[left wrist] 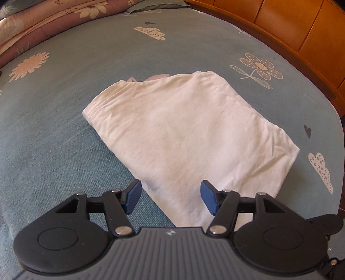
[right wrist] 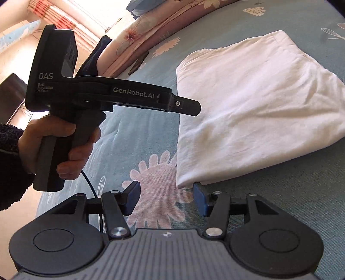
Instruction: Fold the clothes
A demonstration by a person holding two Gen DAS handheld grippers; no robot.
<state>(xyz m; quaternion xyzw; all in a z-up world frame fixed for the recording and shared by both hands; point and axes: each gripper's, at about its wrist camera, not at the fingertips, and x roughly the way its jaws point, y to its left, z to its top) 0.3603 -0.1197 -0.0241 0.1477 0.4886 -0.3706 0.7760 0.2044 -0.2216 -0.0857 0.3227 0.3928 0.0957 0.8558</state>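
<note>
A bed point(left wrist: 54, 129) in a blue-grey sheet printed with flowers and clouds carries a folded white garment point(left wrist: 183, 133), lying flat near its middle. A pink floral quilt point(left wrist: 43, 19) is heaped beyond the garment, and a wooden bed frame point(left wrist: 291, 28) curves along the bed's far edge. The left tongs point(left wrist: 171, 197) hover over the garment's near corner, jaws apart, nothing gripped. The right tongs point(right wrist: 166, 199) stand open just off another corner of the garment, over a pink flower print. A hand point(right wrist: 58, 146) grips the left tool's handle beside the garment.
</note>
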